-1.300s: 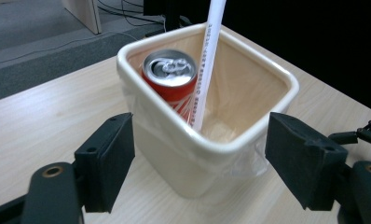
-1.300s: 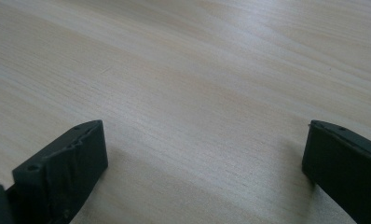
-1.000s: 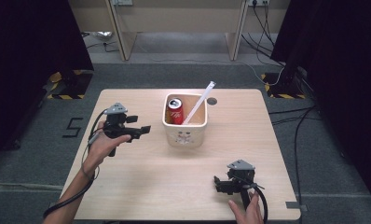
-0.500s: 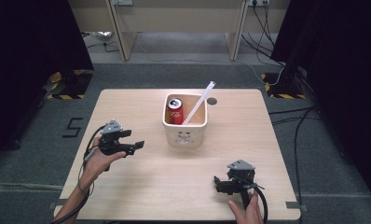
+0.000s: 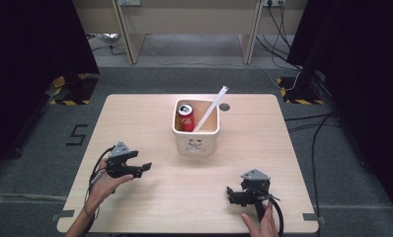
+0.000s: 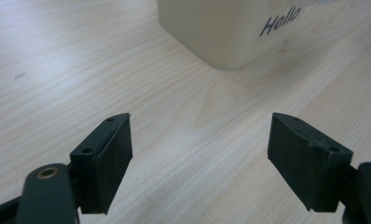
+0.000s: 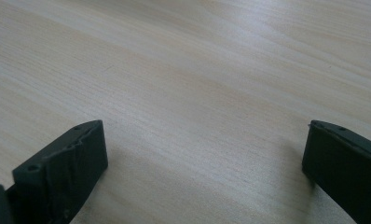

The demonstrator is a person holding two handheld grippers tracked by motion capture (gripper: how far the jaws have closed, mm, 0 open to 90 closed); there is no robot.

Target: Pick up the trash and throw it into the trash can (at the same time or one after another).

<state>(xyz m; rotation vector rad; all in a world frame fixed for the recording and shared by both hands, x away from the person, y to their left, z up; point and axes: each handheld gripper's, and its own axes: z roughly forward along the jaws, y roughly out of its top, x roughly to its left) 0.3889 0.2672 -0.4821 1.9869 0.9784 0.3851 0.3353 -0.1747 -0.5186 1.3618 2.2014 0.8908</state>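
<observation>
A cream square bin point(image 5: 196, 136) stands at the middle of the wooden table point(image 5: 135, 118). In it a red soda can point(image 5: 185, 117) stands upright and a white strip point(image 5: 210, 109) leans out past the far right corner. My left gripper point(image 5: 144, 168) hovers low over the table, to the left of the bin and nearer the front edge, open and empty, pointing right. In the left gripper view the wide-apart jaws of the left gripper point(image 6: 200, 154) face the bin point(image 6: 221, 28), marked "Hello". My right gripper point(image 5: 230, 193) rests near the front right edge, open and empty. In its own view the right gripper point(image 7: 204, 158) frames bare wood.
A small dark round spot point(image 5: 224, 106) lies on the table just behind the bin's right corner. Grey floor surrounds the table, with cables point(image 5: 308, 123) at the right and desk legs point(image 5: 130, 39) beyond the far edge.
My left gripper has come down and back toward the front left of the table, away from the bin. The right gripper has not moved.
</observation>
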